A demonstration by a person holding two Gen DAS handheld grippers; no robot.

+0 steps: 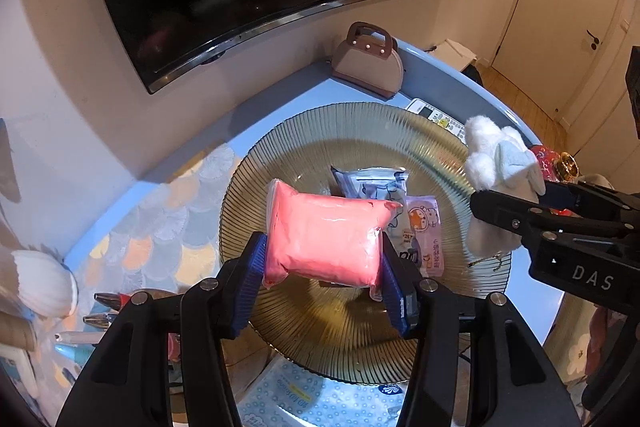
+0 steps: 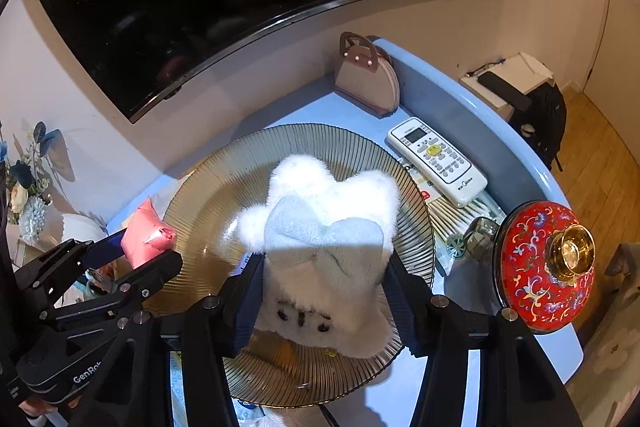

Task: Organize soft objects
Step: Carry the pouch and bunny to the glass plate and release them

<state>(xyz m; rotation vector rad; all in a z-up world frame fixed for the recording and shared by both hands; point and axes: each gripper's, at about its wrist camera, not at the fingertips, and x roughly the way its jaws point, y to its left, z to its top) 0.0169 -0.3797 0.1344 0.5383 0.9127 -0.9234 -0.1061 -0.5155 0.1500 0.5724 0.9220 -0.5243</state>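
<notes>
Evidently mid-delivery, the left gripper (image 1: 322, 263) pinches a pink soft packet (image 1: 324, 237) between its fingers over the ribbed glass plate (image 1: 360, 123), while the right gripper (image 2: 322, 297) clamps a white plush toy (image 2: 320, 239); lowering and releasing seems next.

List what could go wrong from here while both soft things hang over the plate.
1. The left claw pinches only the near end of the pink packet; it may slip and land on the small packets lying on the glass plate.
2. The right claw holds the white plush toy close beside the left one; the two could bump.
3. A swing right might hit the red lid.
</notes>
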